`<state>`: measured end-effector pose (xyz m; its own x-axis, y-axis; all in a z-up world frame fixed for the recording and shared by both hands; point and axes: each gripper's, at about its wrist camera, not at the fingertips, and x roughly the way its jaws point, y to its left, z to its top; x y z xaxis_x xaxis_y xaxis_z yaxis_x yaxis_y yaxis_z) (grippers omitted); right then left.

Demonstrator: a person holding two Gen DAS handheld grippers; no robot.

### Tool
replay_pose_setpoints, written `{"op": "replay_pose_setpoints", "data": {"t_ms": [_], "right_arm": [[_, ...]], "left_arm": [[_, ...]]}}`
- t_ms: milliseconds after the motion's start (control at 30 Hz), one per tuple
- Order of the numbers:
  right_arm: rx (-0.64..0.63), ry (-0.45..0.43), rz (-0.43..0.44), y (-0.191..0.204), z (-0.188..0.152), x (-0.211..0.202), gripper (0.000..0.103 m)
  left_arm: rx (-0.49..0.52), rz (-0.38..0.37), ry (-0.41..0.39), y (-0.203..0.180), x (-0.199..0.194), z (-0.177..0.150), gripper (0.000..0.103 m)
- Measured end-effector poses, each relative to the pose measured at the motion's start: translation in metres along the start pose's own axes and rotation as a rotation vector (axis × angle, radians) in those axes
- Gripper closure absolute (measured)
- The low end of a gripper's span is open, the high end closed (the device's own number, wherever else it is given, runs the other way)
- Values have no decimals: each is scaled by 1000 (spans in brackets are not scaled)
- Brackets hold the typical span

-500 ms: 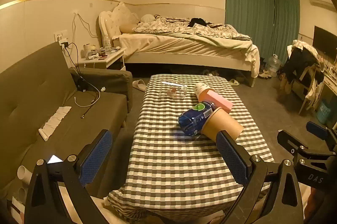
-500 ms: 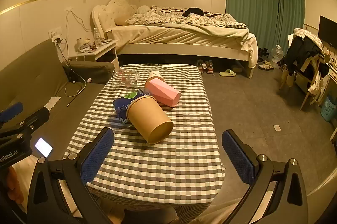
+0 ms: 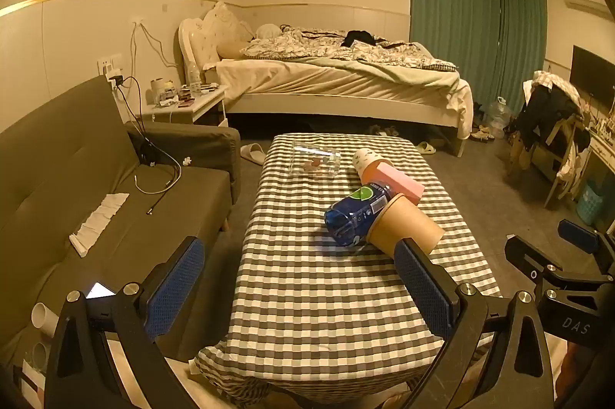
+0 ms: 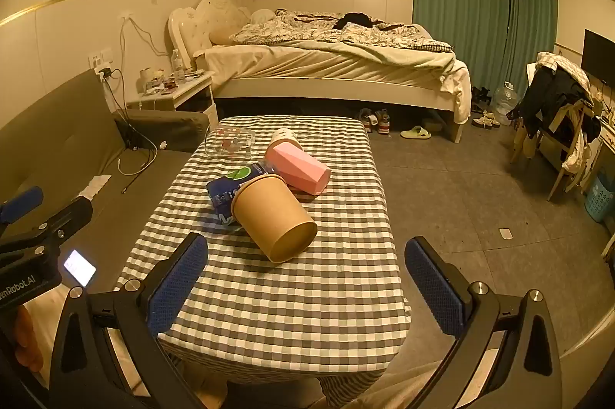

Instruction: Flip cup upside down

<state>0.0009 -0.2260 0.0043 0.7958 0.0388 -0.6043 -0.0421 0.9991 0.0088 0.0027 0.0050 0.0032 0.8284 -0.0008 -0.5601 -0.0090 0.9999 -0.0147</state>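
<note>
— Where's the cup?

— I see the brown paper cup (image 4: 273,218) on its side mid-table (image 4: 300,313), beyond my right gripper (image 4: 305,284), whose fingers are spread wide and empty. My left gripper (image 3: 300,288) is wide too, holding nothing.

— Which way does it point?

— Its long axis runs diagonally; the mouth faces the table's near right edge, the base touches the blue bag (image 4: 230,188). A pink cup (image 4: 300,170) lies just behind.

— Room?

— Bare checkered cloth along the near edge.

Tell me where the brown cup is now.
The brown cup lies on its side mid-table, beside the blue cup, with the pink cup just behind.
</note>
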Motion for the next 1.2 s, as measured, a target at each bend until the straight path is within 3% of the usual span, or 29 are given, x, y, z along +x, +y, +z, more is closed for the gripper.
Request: {"op": "replay_pose_setpoints", "data": {"t_ms": [1200], "right_arm": [[2, 8, 0, 1, -1, 1, 0]], "left_arm": [[2, 3, 2, -4, 3, -4, 1]]}}
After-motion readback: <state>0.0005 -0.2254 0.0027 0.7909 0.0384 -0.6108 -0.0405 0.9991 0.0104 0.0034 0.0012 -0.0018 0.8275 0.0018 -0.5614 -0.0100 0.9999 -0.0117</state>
